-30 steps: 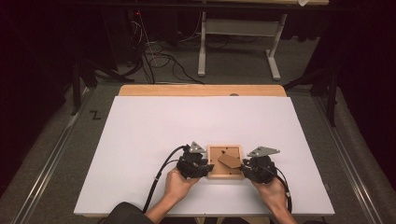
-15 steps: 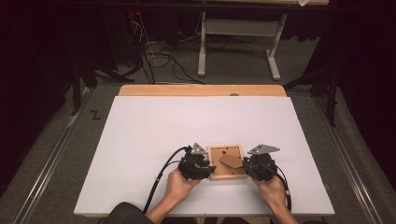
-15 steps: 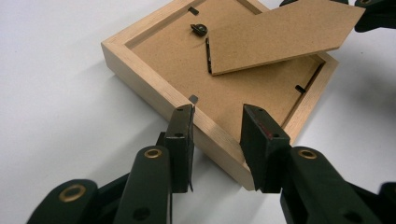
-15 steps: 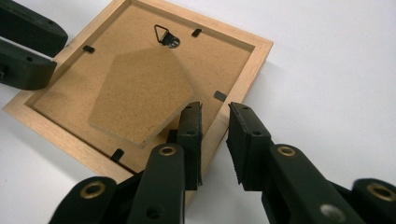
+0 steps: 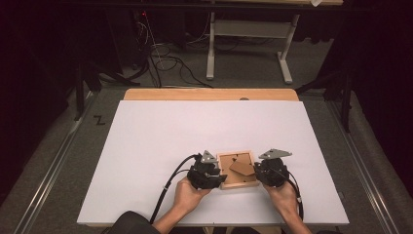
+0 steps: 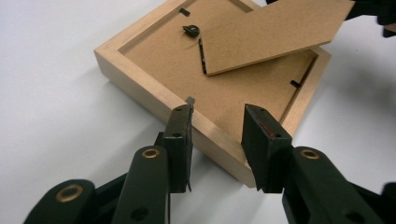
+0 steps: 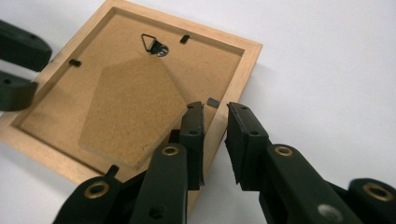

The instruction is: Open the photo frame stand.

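At the near edge of the white table (image 5: pixel 146 146), right in front of the person, a wooden picture frame (image 5: pixel 237 184) lies face down with its brown backing board up. The easel flap (image 5: pixel 242 167) is lifted clear of that board. From where I stand this looks like the step of freeing the backing, working round the little black turn tabs that pin it in. The left gripper (image 6: pixel 217 119) sits at the frame's left side. Its jaws are well apart and straddle the near rail close to a corner, the one fingertip right against a small grey tab (image 6: pixel 190 100); the pads press on nothing. The right gripper (image 7: pixel 215 116) is at the opposite side. Its jaws have just been closing and stand at a narrow gap with the frame's rail between them, and another tab (image 7: pixel 212 101) sits just beyond the tips. I cannot tell whether the pads already bite on the wood. Next, I'd judge, the frame has to be held steady on one side while a fingertip nudges a tab sideways off the board. That is a small, careful push, or the frame will skate on the smooth top.
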Tool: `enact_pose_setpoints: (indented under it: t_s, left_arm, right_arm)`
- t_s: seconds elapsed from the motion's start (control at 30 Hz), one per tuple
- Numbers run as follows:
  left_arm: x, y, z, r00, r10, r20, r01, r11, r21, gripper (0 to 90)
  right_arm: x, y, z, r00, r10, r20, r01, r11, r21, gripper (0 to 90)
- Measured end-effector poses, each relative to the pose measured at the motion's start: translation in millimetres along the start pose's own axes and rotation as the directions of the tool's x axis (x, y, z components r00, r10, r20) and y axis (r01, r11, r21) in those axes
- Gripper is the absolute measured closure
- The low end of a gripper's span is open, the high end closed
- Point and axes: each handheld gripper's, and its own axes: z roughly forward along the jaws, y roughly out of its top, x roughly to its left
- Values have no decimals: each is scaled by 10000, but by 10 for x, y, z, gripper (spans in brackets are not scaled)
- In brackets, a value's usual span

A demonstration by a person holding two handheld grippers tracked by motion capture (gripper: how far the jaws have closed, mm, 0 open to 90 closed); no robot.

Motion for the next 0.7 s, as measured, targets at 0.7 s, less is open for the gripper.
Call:
enact_pose_setpoints:
  t_s: [0.7]
  left_arm:
    - [-34, -4, 16, 9999, 89, 73, -89, 10000, 19, 653]
  right_arm:
    - [-75, 28, 48, 9990, 423, -126, -424, 9991, -91, 786]
